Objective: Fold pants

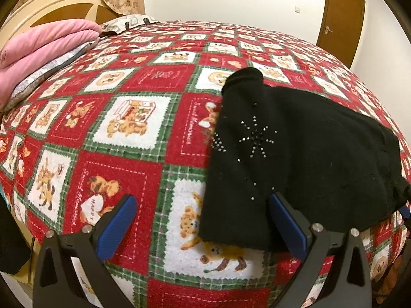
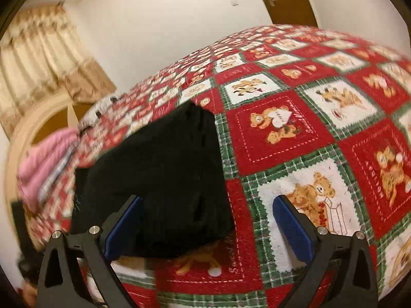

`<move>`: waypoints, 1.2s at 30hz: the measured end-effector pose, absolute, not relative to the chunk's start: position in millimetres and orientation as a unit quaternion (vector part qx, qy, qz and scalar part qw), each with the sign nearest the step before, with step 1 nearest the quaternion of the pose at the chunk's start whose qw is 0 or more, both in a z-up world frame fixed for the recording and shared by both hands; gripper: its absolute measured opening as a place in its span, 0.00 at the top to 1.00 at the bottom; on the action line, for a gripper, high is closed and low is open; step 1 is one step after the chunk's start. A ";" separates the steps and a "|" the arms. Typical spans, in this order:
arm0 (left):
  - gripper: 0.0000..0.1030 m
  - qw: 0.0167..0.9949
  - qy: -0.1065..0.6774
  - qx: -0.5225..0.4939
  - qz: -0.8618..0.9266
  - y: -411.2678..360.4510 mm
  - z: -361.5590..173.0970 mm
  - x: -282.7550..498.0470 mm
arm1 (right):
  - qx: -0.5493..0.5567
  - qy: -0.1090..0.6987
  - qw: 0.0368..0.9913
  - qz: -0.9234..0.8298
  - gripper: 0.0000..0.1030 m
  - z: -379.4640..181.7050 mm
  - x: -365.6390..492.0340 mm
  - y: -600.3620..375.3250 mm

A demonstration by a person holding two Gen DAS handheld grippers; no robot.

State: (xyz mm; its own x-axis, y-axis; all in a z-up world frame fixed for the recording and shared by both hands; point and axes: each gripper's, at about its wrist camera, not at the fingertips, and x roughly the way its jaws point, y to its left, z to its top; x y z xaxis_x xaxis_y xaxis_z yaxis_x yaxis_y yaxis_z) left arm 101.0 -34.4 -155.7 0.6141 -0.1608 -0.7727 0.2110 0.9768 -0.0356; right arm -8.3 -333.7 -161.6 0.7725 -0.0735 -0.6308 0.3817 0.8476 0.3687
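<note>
The black pants (image 1: 303, 159) lie folded in a compact bundle on the red and green teddy-bear bedspread (image 1: 128, 133), with a rhinestone star pattern on top. My left gripper (image 1: 203, 220) is open and empty, its right finger at the bundle's near edge. In the right wrist view the pants (image 2: 164, 179) lie at centre left. My right gripper (image 2: 208, 225) is open and empty, with the bundle's near right corner between its fingers. This view is blurred.
Folded pink bedding (image 1: 38, 51) and a pillow (image 1: 128, 21) lie at the head of the bed by the cream headboard (image 1: 51, 7). A brown door (image 1: 339, 18) stands in the far wall. Curtains (image 2: 38, 59) hang behind the headboard.
</note>
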 end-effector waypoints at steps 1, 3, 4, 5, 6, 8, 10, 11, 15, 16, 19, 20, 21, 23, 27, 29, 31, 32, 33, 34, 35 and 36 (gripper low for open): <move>0.00 0.899 0.425 0.032 -0.103 -35.2 -155.4 100.5 | 0.236 0.319 0.908 -0.132 0.01 -161.8 -5.8 -329.4; 0.00 0.899 0.425 0.033 -0.103 -35.2 -155.4 100.4 | 0.222 0.327 0.908 -0.140 0.01 -163.0 -0.8 -321.1; 0.00 0.898 0.426 0.030 -0.104 -34.2 -155.7 101.0 | 0.220 0.327 0.909 -0.137 0.01 -163.3 -0.1 -318.2; 0.00 0.898 0.427 0.026 -0.105 -33.3 -156.1 101.4 | 0.220 0.327 0.910 -0.129 0.02 -162.6 1.2 -314.3; 0.00 0.898 0.427 0.023 -0.105 -33.0 -156.2 101.4 | 0.220 0.327 0.911 -0.120 0.03 -161.8 2.2 -310.2; 0.00 0.898 0.426 0.023 -0.107 -33.1 -156.2 101.3 | 0.207 0.331 0.914 -0.108 0.09 -159.4 4.7 -298.8; 0.00 0.897 0.427 0.022 -0.110 -32.3 -155.8 101.9 | 0.178 0.340 0.916 -0.117 0.09 -158.9 9.1 -289.4; 0.00 0.895 0.430 0.021 -0.117 -30.9 -155.1 103.0 | 0.187 0.339 0.915 -0.112 0.09 -159.1 8.6 -292.6; 0.00 0.884 0.440 0.008 -0.160 -17.2 -148.4 109.9 | 0.294 0.315 0.900 -0.069 0.09 -158.9 -0.8 -324.7; 0.00 0.885 0.436 -0.004 -0.165 -10.9 -145.6 111.2 | 0.306 0.314 0.897 -0.059 0.09 -160.2 -1.2 -331.0; 0.00 0.890 0.417 -0.043 -0.182 4.7 -133.8 115.7 | 0.334 0.302 0.892 -0.053 0.09 -165.3 -3.7 -336.2; 0.00 0.890 0.410 -0.056 -0.191 7.9 -129.0 117.8 | 0.342 0.296 0.890 -0.052 0.09 -166.0 -4.6 -337.1; 0.00 0.890 0.406 -0.066 -0.199 8.9 -125.1 120.6 | 0.346 0.293 0.890 -0.052 0.09 -167.0 -4.9 -337.1; 0.00 0.885 0.411 -0.071 -0.209 3.7 -123.7 128.5 | 0.327 0.300 0.895 -0.055 0.11 -166.4 -2.4 -332.2; 0.00 0.860 0.459 -0.060 -0.214 -20.4 -145.9 145.2 | 0.209 0.345 0.909 -0.102 0.31 -158.6 4.7 -304.2; 0.00 0.871 0.448 -0.020 -0.202 -32.3 -145.7 137.9 | 0.185 0.350 0.912 -0.105 0.37 -155.3 4.8 -299.1; 0.01 0.873 0.444 0.014 -0.202 -46.4 -146.9 130.6 | 0.184 0.346 0.915 -0.093 0.50 -152.7 5.3 -297.2; 0.06 0.873 0.441 0.015 -0.209 -50.6 -146.4 126.0 | 0.187 0.345 0.916 -0.083 0.58 -152.1 5.9 -296.5; 0.10 0.872 0.439 0.013 -0.215 -50.9 -145.5 124.5 | 0.187 0.344 0.917 -0.080 0.59 -151.0 6.4 -294.5; 0.19 0.871 0.438 0.011 -0.224 -52.7 -143.9 121.9 | 0.181 0.342 0.918 -0.084 0.60 -150.5 6.8 -293.8; 0.29 0.869 0.437 0.009 -0.232 -53.6 -142.6 120.3 | 0.179 0.340 0.919 -0.084 0.62 -150.1 5.3 -293.3; 0.34 0.867 0.437 0.006 -0.239 -54.9 -141.6 119.8 | 0.183 0.336 0.920 -0.081 0.62 -149.5 4.0 -294.7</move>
